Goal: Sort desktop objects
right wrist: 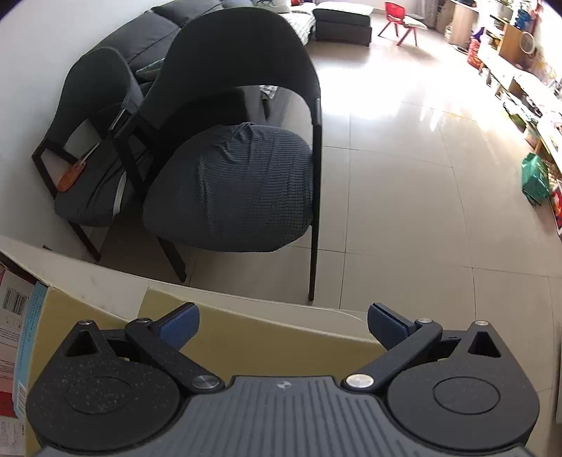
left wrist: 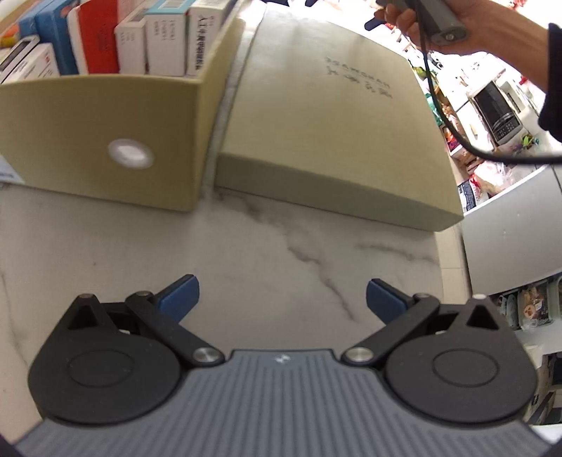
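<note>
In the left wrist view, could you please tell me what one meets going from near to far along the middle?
Left hand-held gripper → bare marble tabletop → closed beige box → hand holding the other grip.

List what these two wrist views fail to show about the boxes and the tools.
- Left wrist view: the lettering on the flat beige lid is blurred, unreadable.
- Same view: the cartons in the open box are cut off by the top edge.
- Same view: the right tool is mostly out of frame; only its handle and a hand show.
- Right wrist view: the box contents lie below the right tool's body.
</note>
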Motion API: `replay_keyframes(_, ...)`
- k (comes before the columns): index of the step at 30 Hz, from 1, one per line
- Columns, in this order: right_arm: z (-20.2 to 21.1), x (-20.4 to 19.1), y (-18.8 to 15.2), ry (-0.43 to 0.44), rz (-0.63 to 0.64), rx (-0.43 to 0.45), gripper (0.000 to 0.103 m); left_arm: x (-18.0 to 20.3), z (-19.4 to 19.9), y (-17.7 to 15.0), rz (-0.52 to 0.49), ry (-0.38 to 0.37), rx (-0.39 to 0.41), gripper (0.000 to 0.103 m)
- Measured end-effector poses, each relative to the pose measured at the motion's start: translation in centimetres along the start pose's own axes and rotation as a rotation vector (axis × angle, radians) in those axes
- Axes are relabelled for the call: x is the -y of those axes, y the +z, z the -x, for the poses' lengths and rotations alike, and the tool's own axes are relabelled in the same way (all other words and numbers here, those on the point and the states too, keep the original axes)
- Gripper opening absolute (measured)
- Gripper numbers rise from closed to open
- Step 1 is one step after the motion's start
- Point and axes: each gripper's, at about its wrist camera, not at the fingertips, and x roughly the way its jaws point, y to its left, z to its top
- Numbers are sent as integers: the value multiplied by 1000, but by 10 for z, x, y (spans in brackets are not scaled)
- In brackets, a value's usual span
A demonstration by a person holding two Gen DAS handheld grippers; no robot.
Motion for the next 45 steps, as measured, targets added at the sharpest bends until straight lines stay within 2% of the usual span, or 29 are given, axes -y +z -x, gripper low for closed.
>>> replay_keyframes(2, -10, -4, -1, 17, 21, -16, 102, -4, 0, -1, -2, 1, -3, 103)
replay_keyframes(5, -14, 0, -5, 70, -16, -11, 103, -9, 2, -3, 0, -2, -10, 103)
replay_keyframes(20, -1, 8, -52, 228, -2, 31, 103, -20, 11, -11, 6, -11, -3, 103)
replay_keyframes(32, 8, 4, -68, 250, 9, 44, 103, -23, 22, 12, -11, -6, 21, 103)
replay_keyframes(45, 13, -4, -87, 285, 41, 65, 103, -15, 15, 30, -21, -3, 20, 103)
